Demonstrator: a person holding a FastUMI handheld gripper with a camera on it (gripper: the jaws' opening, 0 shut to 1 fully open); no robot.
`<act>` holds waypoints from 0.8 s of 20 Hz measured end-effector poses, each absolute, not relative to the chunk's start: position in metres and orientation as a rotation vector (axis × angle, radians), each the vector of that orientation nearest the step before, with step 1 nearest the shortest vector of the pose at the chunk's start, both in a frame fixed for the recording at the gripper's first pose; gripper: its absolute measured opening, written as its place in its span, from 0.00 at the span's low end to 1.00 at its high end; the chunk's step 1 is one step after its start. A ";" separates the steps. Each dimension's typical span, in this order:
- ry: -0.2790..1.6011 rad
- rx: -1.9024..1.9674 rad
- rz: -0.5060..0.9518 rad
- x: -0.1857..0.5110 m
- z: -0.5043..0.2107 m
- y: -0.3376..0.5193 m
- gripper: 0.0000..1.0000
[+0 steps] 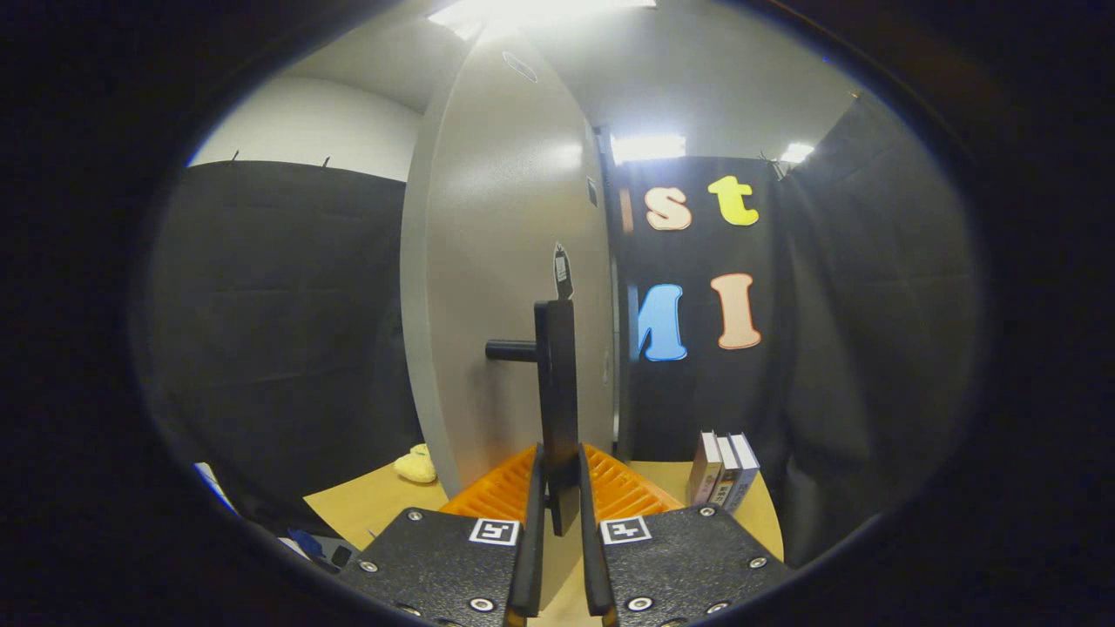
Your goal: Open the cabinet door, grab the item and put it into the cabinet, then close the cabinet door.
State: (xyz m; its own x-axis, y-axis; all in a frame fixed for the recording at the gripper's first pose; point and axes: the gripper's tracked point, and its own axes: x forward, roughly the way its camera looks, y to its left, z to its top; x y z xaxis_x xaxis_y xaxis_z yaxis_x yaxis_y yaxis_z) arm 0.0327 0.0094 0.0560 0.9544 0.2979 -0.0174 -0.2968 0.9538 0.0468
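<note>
Cabinet door (505, 287): pale panel, seen nearly edge-on, standing just ahead of your gripper (562, 505). Left to right: yellow item (416, 464) on the table (366, 509) left of the door; door handle (556, 392), a dark upright bar with long axis vertical, dead ahead; orange rack (627, 488); books (723, 470). Fingers narrow, closed on the handle's lower end. You likely swing the door by it next.

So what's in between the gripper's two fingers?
The cabinet door's black handle stands between the gripper's fingers, which are closed on it, in the gripper view.
</note>
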 end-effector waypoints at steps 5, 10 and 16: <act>0.024 0.077 0.285 0.035 0.057 0.010 0.15; 0.006 0.041 0.199 0.045 0.052 -0.013 0.17; 0.016 0.181 0.179 0.034 0.047 -0.035 0.78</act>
